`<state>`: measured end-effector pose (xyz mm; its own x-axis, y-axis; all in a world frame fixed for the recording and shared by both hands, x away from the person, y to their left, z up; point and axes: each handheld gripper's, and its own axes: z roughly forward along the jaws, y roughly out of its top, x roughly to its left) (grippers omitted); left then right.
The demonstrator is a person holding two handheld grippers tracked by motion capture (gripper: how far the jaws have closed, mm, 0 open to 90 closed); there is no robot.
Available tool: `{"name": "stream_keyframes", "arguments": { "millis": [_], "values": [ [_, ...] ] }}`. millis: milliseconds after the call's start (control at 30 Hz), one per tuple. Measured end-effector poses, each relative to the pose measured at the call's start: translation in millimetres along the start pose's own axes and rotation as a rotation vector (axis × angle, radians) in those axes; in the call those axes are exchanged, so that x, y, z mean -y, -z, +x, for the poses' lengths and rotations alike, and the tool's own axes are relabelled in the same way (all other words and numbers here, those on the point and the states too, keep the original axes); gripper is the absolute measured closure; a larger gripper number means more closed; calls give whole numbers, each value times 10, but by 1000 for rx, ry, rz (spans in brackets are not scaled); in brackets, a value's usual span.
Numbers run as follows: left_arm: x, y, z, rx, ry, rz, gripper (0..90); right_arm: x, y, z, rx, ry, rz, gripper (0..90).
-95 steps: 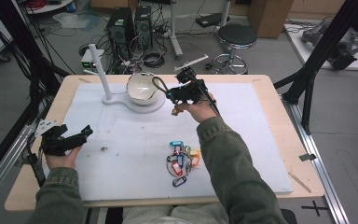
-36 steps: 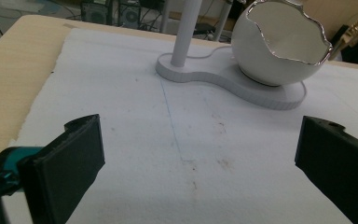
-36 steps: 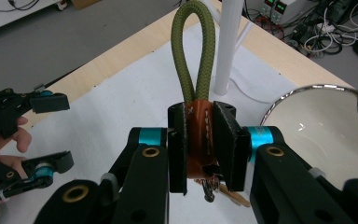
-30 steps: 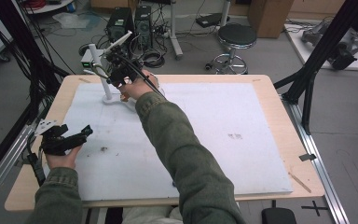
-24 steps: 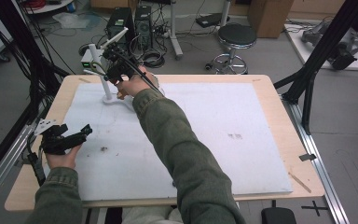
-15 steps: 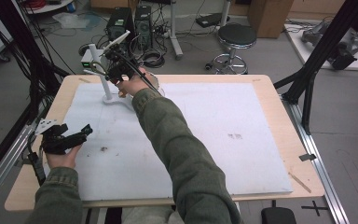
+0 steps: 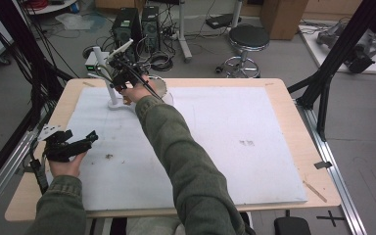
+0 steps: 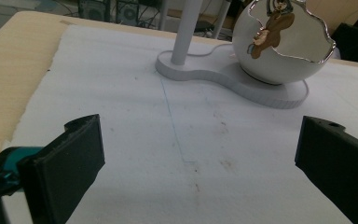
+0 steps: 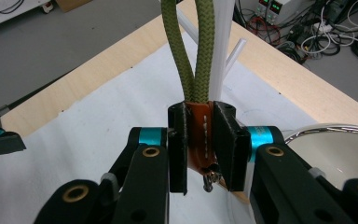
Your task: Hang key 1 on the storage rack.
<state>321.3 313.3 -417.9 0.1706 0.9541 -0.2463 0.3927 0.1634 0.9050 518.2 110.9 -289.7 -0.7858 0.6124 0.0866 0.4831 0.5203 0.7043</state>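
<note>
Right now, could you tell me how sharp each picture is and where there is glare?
High view: evenly lit but soft, the right hand-held gripper small by the white stand. Left gripper view: the bowl is sharp, with a bright gleam on its gold rim. Right gripper view: the green cord and brown tab are crisp, the background cables soft.

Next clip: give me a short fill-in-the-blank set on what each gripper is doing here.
1. The right gripper is shut on an orange tab with a ____ cord loop.
2. The left gripper has its jaws ____.
3. The egg-shaped white bowl sits on a white ____ beside a post.

Missing words: green; open; base
</note>
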Motion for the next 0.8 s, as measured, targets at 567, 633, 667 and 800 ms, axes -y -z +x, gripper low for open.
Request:
{"name": "stream_keyframes", "arguments": {
  "millis": [567, 633, 667, 800],
  "values": [
    [1, 1, -4, 1, -4, 8, 17, 284, 115, -68, -39, -8, 46, 6],
    [0, 1, 1, 0, -7, 10, 17, 366, 134, -82, -43, -13, 52, 6],
    [0, 1, 1, -2, -5, 9, 17, 404, 142, -93, -43, -12, 62, 6],
    [0, 0, -5, -6, -4, 6, 17, 539, 193, -148, -29, -14, 78, 6]
  ]
}}
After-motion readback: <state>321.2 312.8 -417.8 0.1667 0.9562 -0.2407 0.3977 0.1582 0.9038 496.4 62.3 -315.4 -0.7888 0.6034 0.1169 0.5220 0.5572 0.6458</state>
